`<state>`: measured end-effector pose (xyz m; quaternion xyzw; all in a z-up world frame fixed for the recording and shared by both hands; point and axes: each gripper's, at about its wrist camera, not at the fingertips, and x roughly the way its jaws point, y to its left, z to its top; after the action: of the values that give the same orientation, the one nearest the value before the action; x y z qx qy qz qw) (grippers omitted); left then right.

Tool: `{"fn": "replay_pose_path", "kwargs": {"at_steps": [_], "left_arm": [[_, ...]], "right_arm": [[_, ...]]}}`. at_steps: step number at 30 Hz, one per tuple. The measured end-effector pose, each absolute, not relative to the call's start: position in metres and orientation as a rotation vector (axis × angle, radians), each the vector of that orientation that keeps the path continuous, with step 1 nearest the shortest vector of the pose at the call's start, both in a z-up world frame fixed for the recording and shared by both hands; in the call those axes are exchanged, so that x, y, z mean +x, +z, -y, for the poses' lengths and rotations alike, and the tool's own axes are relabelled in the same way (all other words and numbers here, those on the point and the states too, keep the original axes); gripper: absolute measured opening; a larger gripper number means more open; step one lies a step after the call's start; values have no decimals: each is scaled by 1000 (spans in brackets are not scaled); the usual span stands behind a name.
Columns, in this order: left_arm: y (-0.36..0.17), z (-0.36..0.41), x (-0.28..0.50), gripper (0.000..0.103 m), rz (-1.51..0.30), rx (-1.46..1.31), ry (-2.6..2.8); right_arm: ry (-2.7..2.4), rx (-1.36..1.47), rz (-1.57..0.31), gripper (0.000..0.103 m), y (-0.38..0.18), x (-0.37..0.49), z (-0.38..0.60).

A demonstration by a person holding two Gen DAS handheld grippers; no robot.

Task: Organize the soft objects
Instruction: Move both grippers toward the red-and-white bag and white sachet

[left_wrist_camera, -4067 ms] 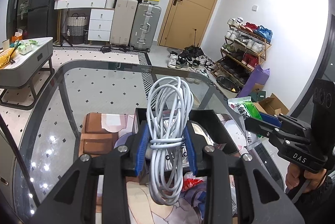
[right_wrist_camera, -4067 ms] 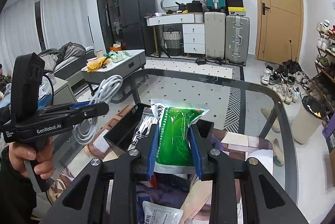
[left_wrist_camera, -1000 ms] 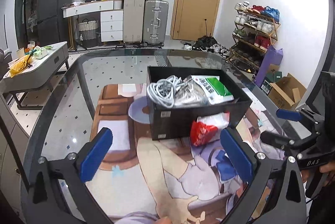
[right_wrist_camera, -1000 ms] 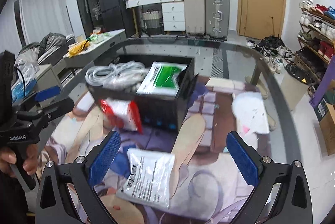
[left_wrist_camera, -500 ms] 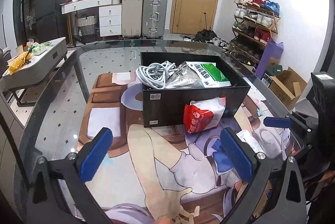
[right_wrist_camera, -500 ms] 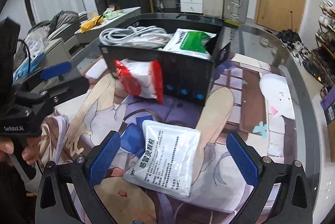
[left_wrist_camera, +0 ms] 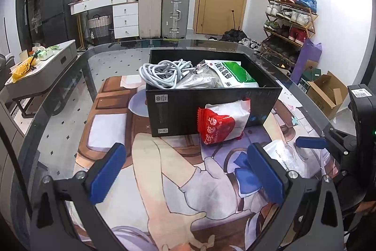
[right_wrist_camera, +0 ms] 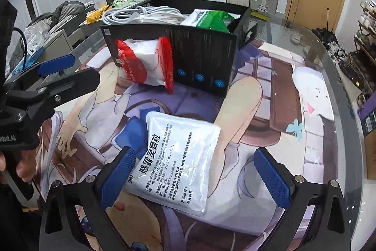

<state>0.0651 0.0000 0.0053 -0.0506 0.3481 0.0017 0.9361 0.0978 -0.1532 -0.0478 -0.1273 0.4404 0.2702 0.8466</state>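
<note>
Both claws wide and empty: left claw (left_wrist_camera: pixel 188 171) hovers over the printed mat (left_wrist_camera: pixel 164 180) on the glass table (left_wrist_camera: pixel 58 110), right claw (right_wrist_camera: pixel 195 173) sits low over the white pouch (right_wrist_camera: pixel 178 157), which lies flat on the mat between its blue pads (right_wrist_camera: pixel 272 177). Black box (left_wrist_camera: pixel 178 107) holds the grey cable coil (left_wrist_camera: pixel 164 73), a clear crinkled bag (left_wrist_camera: pixel 199 79) and the green-white pouch (left_wrist_camera: pixel 231 73). Red-white snack bag (left_wrist_camera: pixel 222 120) leans against the box's near wall, outside it.
</note>
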Motion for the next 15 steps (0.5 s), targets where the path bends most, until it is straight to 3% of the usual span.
{"fn": "replay_pose_path", "kwargs": {"at_steps": [11, 13, 15], "left_arm": [[2, 9, 73, 103, -731, -99, -8], [3, 12, 73, 103, -730, -94, -13], [3, 13, 74, 103, -731, -91, -12]], "right_arm": [[546, -257, -914, 101, -50, 99, 154], [548, -255, -903, 94, -49, 98, 155], [543, -249, -896, 77, -46, 98, 158]]}}
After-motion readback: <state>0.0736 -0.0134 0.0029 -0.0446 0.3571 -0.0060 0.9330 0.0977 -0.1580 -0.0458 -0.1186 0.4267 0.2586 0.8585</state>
